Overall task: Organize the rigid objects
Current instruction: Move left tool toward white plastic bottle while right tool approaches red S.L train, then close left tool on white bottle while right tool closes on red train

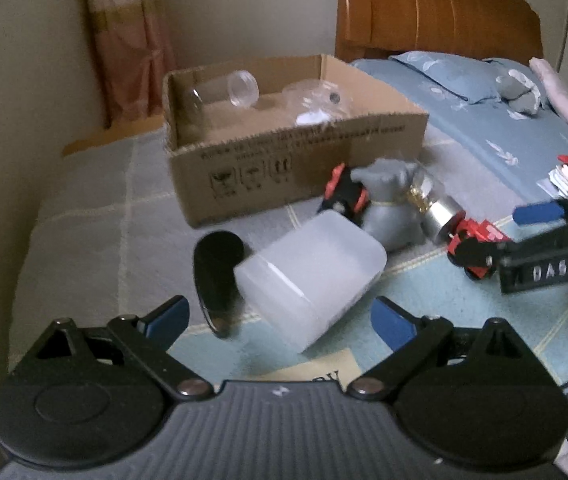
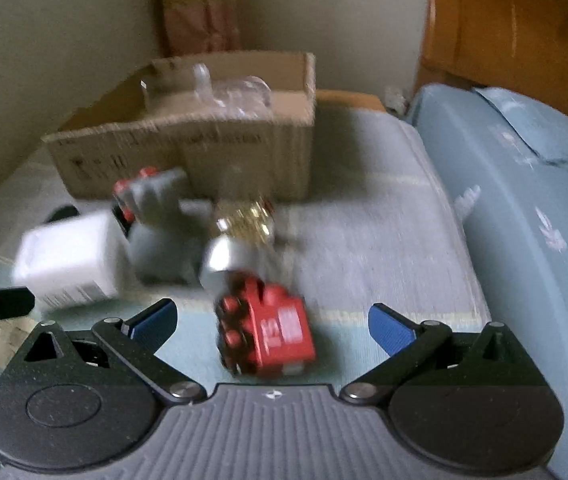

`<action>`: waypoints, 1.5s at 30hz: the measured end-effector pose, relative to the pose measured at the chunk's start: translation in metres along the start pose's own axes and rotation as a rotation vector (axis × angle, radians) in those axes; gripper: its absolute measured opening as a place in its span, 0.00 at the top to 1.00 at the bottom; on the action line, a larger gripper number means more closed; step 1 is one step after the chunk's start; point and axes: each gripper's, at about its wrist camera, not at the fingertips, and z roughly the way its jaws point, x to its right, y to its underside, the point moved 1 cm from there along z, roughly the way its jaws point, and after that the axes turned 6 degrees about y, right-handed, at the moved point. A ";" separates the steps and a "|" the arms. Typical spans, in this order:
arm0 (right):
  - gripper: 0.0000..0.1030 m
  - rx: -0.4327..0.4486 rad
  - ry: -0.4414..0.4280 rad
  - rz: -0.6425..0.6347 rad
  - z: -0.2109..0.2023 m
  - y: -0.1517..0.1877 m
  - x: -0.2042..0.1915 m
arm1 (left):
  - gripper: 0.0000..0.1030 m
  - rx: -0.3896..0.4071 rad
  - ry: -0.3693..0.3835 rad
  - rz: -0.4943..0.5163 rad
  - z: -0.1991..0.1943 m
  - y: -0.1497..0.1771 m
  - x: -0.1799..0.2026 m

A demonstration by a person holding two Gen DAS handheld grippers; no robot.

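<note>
Both grippers gaped wide, empty: left gripper [image 1: 280, 316] around the white jar [image 1: 309, 276], right gripper [image 2: 272, 320] over the red truck [image 2: 270, 330]. Jar lay tilted; closing off-center could roll it into the black case [image 1: 216, 276]

Beige walls [image 1: 244, 8], pink curtain [image 1: 128, 40], wooden headboard [image 1: 435, 12], blue bedding [image 1: 483, 120]

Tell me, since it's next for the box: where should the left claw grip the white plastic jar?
Across the white plastic jar's flat sides at mid-body, coming from the near end: it lies tipped on the bed, already between the open left claw fingers.
</note>
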 end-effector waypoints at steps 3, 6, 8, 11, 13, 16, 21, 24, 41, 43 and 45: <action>0.00 -0.017 0.020 0.020 0.006 0.009 0.002 | 0.06 -0.008 0.008 -0.015 0.008 0.001 0.002; 0.00 -0.026 0.049 0.025 0.012 0.013 0.007 | 0.06 -0.020 0.004 -0.008 0.016 0.000 0.006; 0.00 -0.029 0.064 0.036 0.015 0.015 0.011 | 0.06 -0.028 0.005 -0.011 0.021 0.000 0.008; 0.00 -0.033 0.067 0.057 0.015 0.017 0.019 | 0.06 -0.041 -0.012 -0.019 0.026 0.002 0.006; 0.00 -0.032 0.079 0.055 0.015 0.019 0.023 | 0.06 -0.050 -0.031 -0.027 0.027 0.003 0.003; 0.00 -0.032 0.095 0.066 0.014 0.022 0.032 | 0.05 -0.057 -0.059 -0.046 0.026 0.005 -0.007; 0.00 -0.023 0.090 0.060 0.014 0.023 0.036 | 0.05 -0.065 -0.128 -0.074 0.019 0.009 -0.023; 0.00 -0.011 0.088 0.057 0.015 0.025 0.037 | 0.06 -0.066 -0.159 -0.078 0.011 0.009 -0.026; 0.00 0.032 0.057 0.024 0.010 0.032 0.037 | 0.04 -0.064 -0.049 -0.092 0.052 -0.028 0.016; 0.00 0.034 0.054 0.021 0.010 0.033 0.037 | 0.05 -0.065 -0.052 -0.103 0.056 -0.030 0.015; 0.00 0.035 0.048 0.016 0.010 0.033 0.039 | 0.08 -0.068 -0.056 -0.113 0.058 -0.030 0.013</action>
